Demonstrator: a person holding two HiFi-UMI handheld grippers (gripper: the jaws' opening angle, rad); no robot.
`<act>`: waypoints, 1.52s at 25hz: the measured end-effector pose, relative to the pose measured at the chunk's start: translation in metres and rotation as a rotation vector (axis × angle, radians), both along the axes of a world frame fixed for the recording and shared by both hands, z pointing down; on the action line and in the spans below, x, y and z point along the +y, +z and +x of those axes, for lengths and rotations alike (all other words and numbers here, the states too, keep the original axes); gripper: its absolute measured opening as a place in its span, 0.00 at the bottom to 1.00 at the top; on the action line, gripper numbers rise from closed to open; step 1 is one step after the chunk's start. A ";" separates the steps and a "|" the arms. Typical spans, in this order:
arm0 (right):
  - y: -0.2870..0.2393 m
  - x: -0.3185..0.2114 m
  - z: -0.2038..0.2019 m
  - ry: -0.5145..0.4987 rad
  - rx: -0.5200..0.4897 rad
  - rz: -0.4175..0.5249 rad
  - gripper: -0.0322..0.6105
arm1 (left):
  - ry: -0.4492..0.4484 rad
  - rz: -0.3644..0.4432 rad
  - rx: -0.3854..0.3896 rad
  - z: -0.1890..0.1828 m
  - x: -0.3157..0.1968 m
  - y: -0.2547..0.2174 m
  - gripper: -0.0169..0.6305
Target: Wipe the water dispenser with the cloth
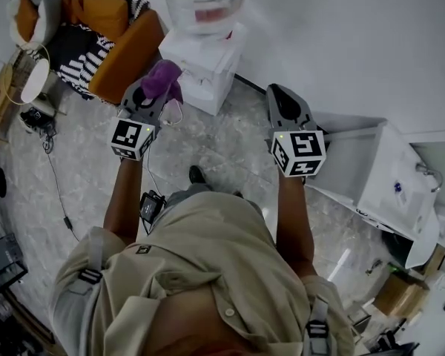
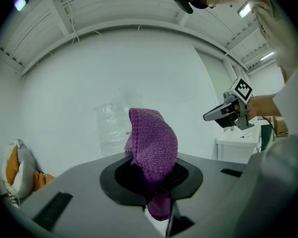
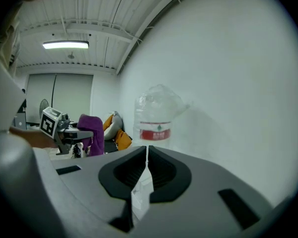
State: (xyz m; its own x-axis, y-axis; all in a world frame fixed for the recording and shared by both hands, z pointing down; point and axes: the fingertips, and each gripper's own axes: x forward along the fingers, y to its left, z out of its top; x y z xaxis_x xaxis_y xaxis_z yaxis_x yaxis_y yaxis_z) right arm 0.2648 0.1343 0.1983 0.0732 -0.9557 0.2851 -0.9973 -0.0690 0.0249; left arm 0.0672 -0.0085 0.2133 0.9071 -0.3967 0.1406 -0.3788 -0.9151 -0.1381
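Left gripper [image 2: 156,181]: jaws clamped on purple cloth [image 2: 153,143], 11 o'clock | Right gripper [image 3: 147,158]: jaws together, nothing between, 1 o'clock | Water dispenser [image 1: 204,56]: 12 o'clock, near cloth.

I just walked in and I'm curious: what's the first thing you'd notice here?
The purple cloth pops out first, pinched in the jaws of the left gripper. Just ahead stands the white water dispenser with its clear bottle on top. The right gripper is shut and empty.

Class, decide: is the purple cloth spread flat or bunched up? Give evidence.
Bunched up: the purple cloth rises as a folded lump pinched between the left tongs, not flat.
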 end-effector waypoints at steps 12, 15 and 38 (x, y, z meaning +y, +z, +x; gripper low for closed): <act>0.005 -0.083 -0.023 -0.003 0.052 -0.073 0.09 | -0.064 -0.080 0.060 -0.036 -0.095 0.036 0.16; 0.008 -0.108 -0.029 -0.043 0.067 -0.084 0.09 | -0.124 -0.109 0.067 -0.050 -0.113 0.051 0.16; 0.133 -0.235 0.022 -0.482 0.114 -0.282 0.09 | -0.700 -0.155 -0.017 -0.032 -0.206 0.197 0.16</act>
